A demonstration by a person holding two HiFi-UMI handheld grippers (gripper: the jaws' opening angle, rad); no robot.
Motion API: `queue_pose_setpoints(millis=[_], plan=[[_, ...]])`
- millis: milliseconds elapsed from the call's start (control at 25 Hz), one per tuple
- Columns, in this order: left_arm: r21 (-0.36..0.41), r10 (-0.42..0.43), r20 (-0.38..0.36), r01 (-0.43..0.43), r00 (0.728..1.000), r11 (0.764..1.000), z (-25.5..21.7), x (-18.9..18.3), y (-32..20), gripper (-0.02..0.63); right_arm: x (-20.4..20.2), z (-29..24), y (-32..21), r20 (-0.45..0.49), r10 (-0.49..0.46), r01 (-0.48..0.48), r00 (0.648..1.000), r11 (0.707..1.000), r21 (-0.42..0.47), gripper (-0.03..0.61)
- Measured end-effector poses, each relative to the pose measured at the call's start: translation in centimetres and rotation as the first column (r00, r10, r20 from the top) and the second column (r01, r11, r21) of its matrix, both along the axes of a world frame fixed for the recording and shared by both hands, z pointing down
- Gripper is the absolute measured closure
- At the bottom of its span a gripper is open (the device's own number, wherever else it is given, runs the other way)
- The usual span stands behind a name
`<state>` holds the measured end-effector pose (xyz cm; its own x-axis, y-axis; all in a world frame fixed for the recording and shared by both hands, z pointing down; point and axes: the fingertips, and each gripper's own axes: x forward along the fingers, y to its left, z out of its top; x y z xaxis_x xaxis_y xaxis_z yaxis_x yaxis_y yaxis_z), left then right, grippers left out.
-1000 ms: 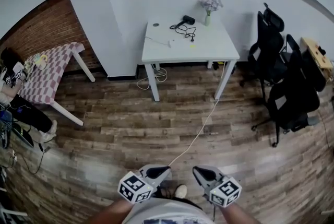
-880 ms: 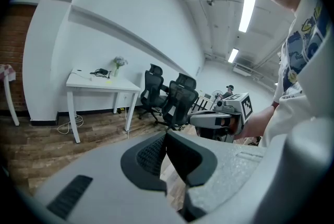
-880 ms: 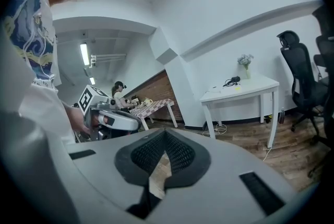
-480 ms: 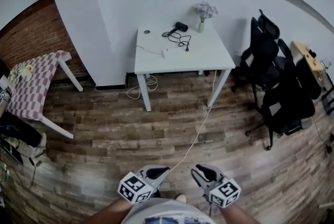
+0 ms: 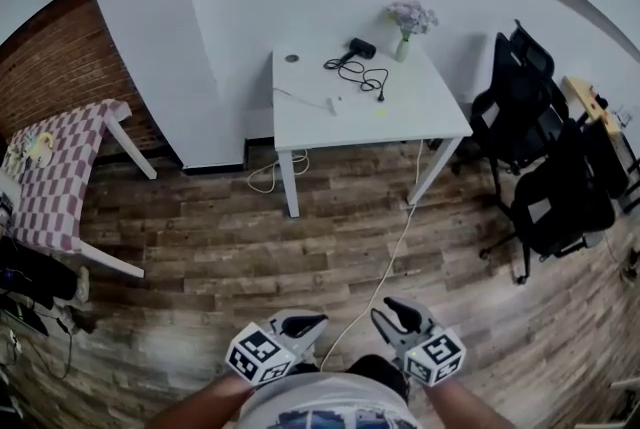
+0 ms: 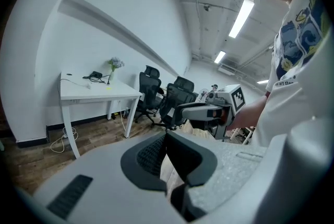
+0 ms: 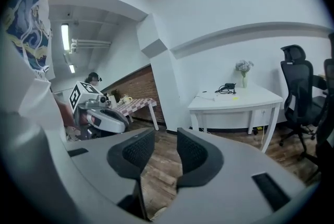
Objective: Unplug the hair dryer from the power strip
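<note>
Two handheld grippers hang well apart from the white table [image 5: 430,112], where the hair dryer [image 5: 361,46] lies by its coiled cord [image 5: 362,74] and the power strip [image 5: 335,104]. The left gripper [image 5: 315,322] is clenched and empty. The right gripper [image 5: 388,312] has just been opening, with nothing between its jaws. The plug, too small to make out, is likely light and rigid, best pinched by its body, not the limp cord.

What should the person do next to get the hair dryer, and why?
Probably step forward toward the white table: the hair dryer and its black cord lie on it, across a wide stretch of wooden floor, well beyond reach.
</note>
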<state>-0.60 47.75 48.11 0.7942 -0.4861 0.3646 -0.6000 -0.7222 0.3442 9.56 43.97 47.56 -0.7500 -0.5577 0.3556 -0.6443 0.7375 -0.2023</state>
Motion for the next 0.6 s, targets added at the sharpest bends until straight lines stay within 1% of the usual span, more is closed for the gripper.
queue_pose_setpoints(millis=[120,240,400,520,600], plan=[[-0.018,0.021,0.011,-0.021,1.0,1.0,0.9,-2.1,-1.1,0.611,-1.5,-0.3,-1.3,-0.004,0.019,-0.019,1.0,1.0,0.003,0.453],[-0.026,0.02,-0.005,-0.02,1.0,0.999,1.2,-3.0,-3.0,0.611,-2.0,-0.7,-3.0,-0.007,0.036,-0.036,0.999,0.999,-0.002,0.453],[-0.023,0.04,-0.021,-0.04,0.999,0.999,1.1,-2.3,-6.0,0.611,-1.5,-0.1,-5.8,-0.006,0.058,-0.058,0.998,0.998,-0.017,0.453],[-0.015,0.047,0.005,-0.047,0.999,0.999,1.4,-1.7,-8.9,0.611,-1.1,0.7,-8.5,0.002,0.048,-0.048,0.999,0.998,-0.028,0.454],[-0.01,0.03,0.022,-0.03,0.999,1.0,1.7,-1.6,-11.3,0.611,-0.9,0.9,-10.8,0.01,0.037,-0.037,0.999,0.999,-0.024,0.454]])
